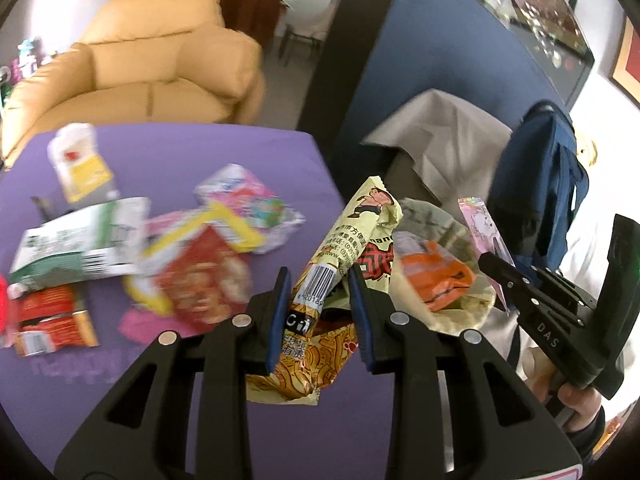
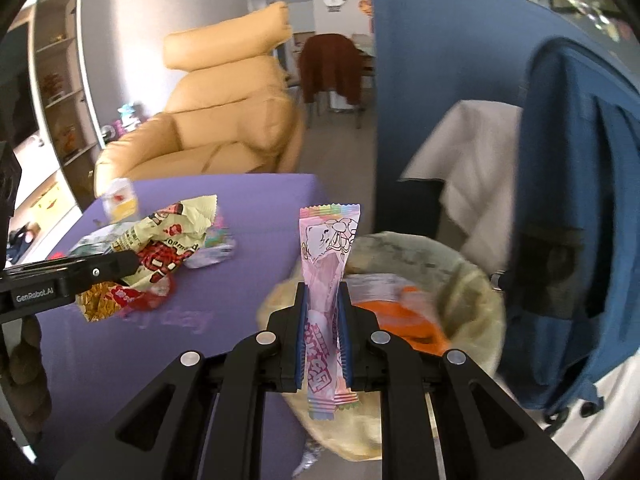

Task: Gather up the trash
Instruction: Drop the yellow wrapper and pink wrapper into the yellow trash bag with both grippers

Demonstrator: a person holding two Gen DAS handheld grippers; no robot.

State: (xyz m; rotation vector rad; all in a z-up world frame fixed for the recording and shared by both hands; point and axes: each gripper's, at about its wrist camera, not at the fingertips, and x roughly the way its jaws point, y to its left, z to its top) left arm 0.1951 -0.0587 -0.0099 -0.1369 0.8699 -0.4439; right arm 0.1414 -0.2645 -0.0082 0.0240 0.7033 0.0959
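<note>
A big tan armchair [image 2: 224,120] stands behind the purple desk [image 2: 240,208]. A chair with a brown cloth over it [image 2: 332,68] stands farther back on the grey floor [image 2: 336,148]. A tall blue screen [image 2: 440,80] stands on the right, with a white cloth [image 2: 472,152] in front of it. Open shelves [image 2: 60,80] line the left wall. The wall at the back is grey, and the room is bright with daylight.

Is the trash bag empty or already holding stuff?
Not empty. The trash bag already holds an orange wrapper, seen through its open mouth. How full it is cannot be told.
</note>
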